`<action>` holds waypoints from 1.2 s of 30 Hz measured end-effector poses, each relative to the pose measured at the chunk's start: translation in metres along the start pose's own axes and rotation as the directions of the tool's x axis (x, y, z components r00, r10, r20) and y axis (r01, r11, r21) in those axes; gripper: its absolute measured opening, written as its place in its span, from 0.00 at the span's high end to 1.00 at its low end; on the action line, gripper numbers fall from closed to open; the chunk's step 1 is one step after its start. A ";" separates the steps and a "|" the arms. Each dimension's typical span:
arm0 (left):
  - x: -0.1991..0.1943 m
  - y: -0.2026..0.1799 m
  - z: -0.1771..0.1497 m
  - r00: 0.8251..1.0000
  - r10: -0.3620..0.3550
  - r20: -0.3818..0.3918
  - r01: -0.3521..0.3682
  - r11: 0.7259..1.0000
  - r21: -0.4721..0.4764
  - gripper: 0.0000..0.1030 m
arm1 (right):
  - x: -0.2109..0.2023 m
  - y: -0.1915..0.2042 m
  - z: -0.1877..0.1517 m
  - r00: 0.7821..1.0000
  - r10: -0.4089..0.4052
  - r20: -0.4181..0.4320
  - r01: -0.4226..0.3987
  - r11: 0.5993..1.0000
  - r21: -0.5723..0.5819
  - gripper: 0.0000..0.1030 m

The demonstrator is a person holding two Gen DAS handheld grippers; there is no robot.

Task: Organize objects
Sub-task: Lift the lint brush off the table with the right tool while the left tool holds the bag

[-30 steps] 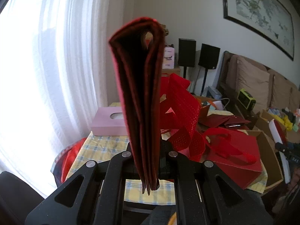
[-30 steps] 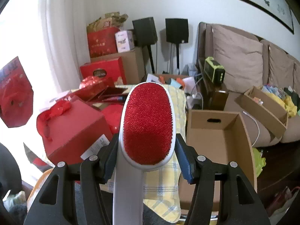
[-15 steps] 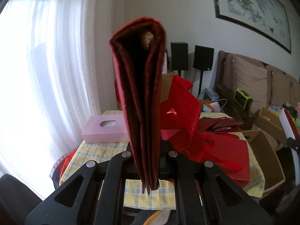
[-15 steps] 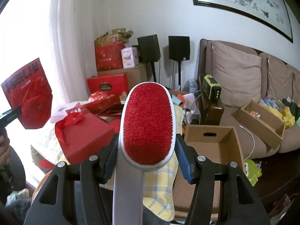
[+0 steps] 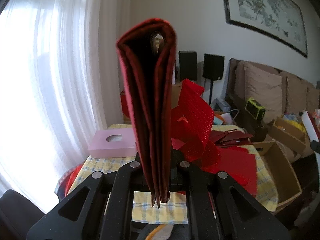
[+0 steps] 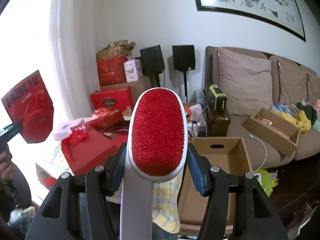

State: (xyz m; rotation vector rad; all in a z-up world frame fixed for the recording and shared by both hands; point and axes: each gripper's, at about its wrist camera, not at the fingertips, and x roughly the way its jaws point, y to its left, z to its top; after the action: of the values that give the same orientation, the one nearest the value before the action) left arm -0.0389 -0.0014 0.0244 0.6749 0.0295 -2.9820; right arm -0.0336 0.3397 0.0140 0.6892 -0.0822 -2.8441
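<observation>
My left gripper (image 5: 158, 164) is shut on a folded red paper bag (image 5: 150, 104), held upright and edge-on, above the table's near edge. The same bag shows flat in the right wrist view (image 6: 30, 108) at far left. My right gripper (image 6: 158, 160) is shut on a white lint brush with a red pad (image 6: 158, 132), held above the table's right end. A red gift box with a ribbon (image 6: 88, 152) and other red boxes (image 6: 108, 118) lie on the yellow checked tablecloth (image 5: 160, 212).
A pink tissue box (image 5: 112, 143) sits at the table's left. An open cardboard box (image 6: 220, 160) stands right of the table, another (image 6: 274, 128) on the sofa (image 6: 244, 84). Two speakers (image 6: 168, 60), stacked boxes (image 6: 112, 100) and a curtained window (image 5: 40, 80) lie behind.
Both grippers have drawn back and tilted up from the table, so more of the wall and painting shows. Each keeps its hold.
</observation>
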 end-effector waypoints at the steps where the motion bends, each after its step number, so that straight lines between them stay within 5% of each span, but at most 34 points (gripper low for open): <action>1: -0.001 -0.004 0.003 1.000 -0.004 0.006 0.004 1.000 0.004 0.92 | -0.002 0.001 0.001 1.000 0.002 0.007 -0.002 1.000 -0.003 0.43; 21: -0.017 -0.060 0.011 0.985 -0.169 0.030 0.167 0.983 0.075 0.92 | -0.038 -0.033 0.009 0.995 -0.085 0.043 0.085 0.996 0.001 0.43; 36: -0.032 -0.116 0.028 0.953 -0.301 0.041 0.294 0.947 0.128 0.92 | -0.054 -0.057 0.014 0.988 -0.143 0.053 0.142 0.989 0.032 0.43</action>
State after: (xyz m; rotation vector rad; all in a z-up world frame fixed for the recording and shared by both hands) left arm -0.0324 0.1158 0.0632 0.6451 -0.0585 -3.3164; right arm -0.0038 0.4070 0.0445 0.6464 -0.0849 -3.0046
